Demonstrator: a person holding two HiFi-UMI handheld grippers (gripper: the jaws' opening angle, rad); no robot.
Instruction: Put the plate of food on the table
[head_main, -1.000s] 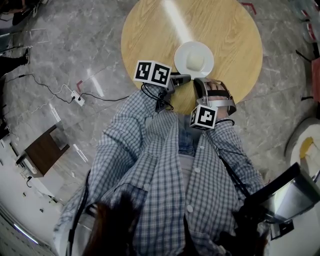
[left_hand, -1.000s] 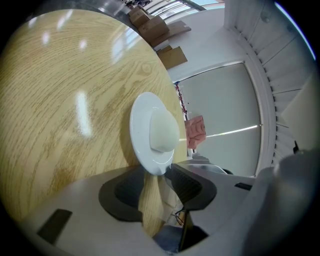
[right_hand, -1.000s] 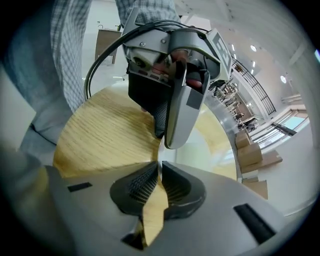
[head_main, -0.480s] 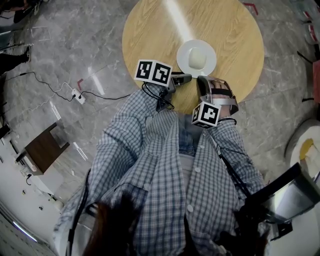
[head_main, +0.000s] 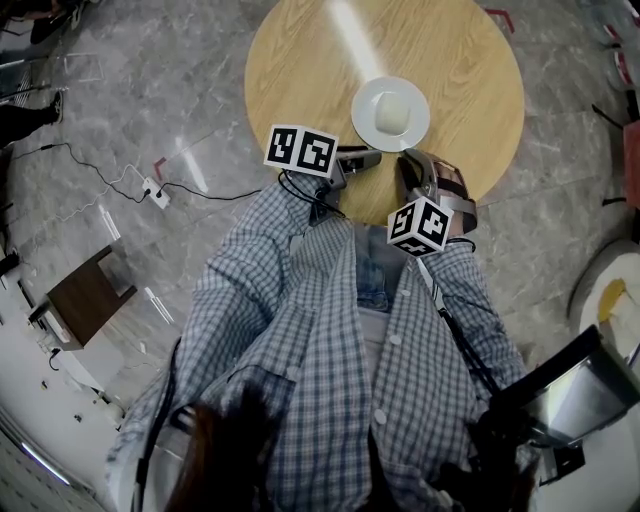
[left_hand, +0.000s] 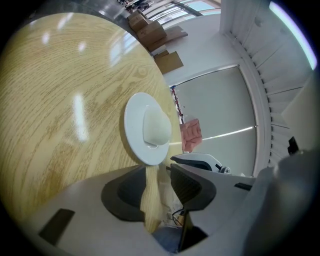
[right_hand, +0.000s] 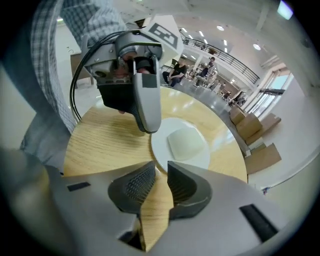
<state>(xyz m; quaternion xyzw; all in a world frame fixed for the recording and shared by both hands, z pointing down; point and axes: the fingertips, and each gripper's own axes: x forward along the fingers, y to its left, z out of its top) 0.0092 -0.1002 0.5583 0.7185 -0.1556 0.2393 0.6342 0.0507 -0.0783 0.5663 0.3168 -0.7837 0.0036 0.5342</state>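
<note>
A white plate (head_main: 366, 100) with a pale block of food (head_main: 391, 118) rests on the round wooden table (head_main: 300, 70), near its front edge. My left gripper (head_main: 368, 157) hovers just short of the plate's near-left rim, its jaws slightly apart with only table showing between them. My right gripper (head_main: 412, 166) sits at the near-right rim, jaws a narrow gap apart and holding nothing. In the left gripper view the plate (left_hand: 132, 120) and food (left_hand: 156, 125) lie just beyond the left gripper (left_hand: 156, 172). In the right gripper view the plate (right_hand: 162, 147) lies just past the right gripper (right_hand: 161, 170).
A power strip with a cable (head_main: 155, 195) lies on the marble floor left of the table. A small brown stand (head_main: 90, 300) is further left. At the right edge are a white round object (head_main: 610, 295) and a shiny metal piece (head_main: 575, 390). Cardboard boxes (right_hand: 252, 130) stand behind the table.
The right gripper has drawn back a little from the plate and its marker cube has turned. The plate and the left gripper have barely moved.
</note>
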